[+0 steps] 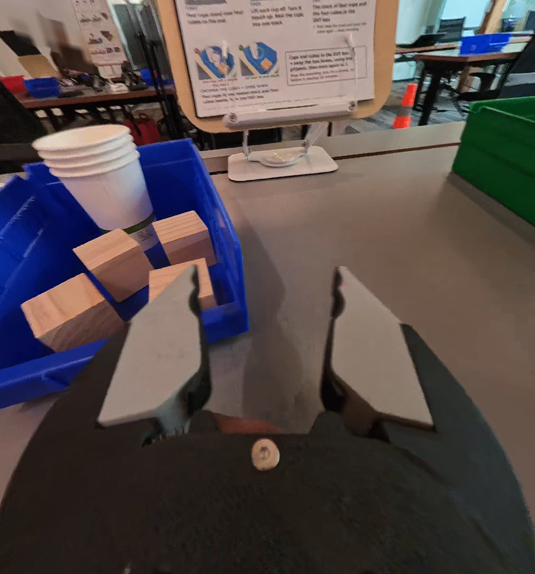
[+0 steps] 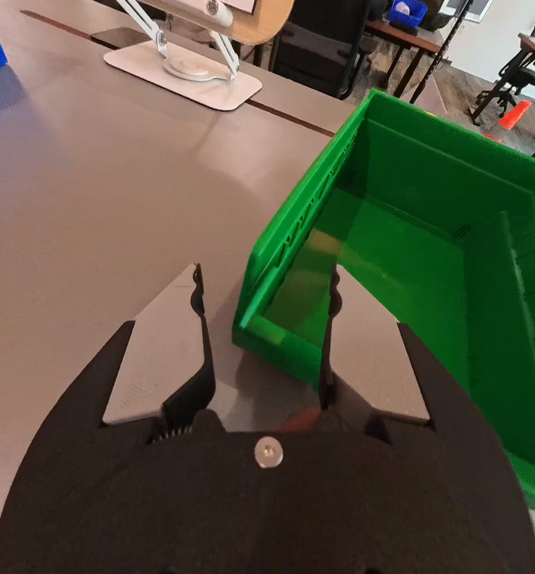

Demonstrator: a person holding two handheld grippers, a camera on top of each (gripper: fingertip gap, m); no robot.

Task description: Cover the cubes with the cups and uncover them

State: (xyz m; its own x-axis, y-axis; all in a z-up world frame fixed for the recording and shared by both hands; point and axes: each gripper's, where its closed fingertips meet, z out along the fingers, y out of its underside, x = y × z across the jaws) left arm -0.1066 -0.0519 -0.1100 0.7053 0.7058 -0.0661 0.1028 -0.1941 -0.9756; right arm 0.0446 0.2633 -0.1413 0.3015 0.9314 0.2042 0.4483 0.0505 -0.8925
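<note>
So, both hand-held grippers are spread wide with nothing between the fingers. The left hand-held gripper (image 1: 264, 273) hangs over the bare grey surface (image 1: 384, 233), just right of the blue bin (image 1: 179, 174). Its left finger (image 1: 167, 326) overlaps the bin's near right corner in the view, but I can't tell if it actually touches it.

All the task stuff sits in that blue bin, ahead and to the left of the left gripper. The cups (image 1: 101, 174) are nested in one white stack, mouth up, leaning a bit, at the back of the bin. Four wooden cubes (image 1: 114, 264) stand uncovered in front of the stack, the closest one partly behind the left fingertip.

The right hand-held gripper (image 2: 264, 273) is over by the green bin (image 2: 294, 217), well apart from the cups. The bin's near corner shows between its fingers, and its right finger (image 2: 368, 357) overlaps the bin's inside. A white stand (image 2: 182, 77) sits at the back of the surface.
</note>
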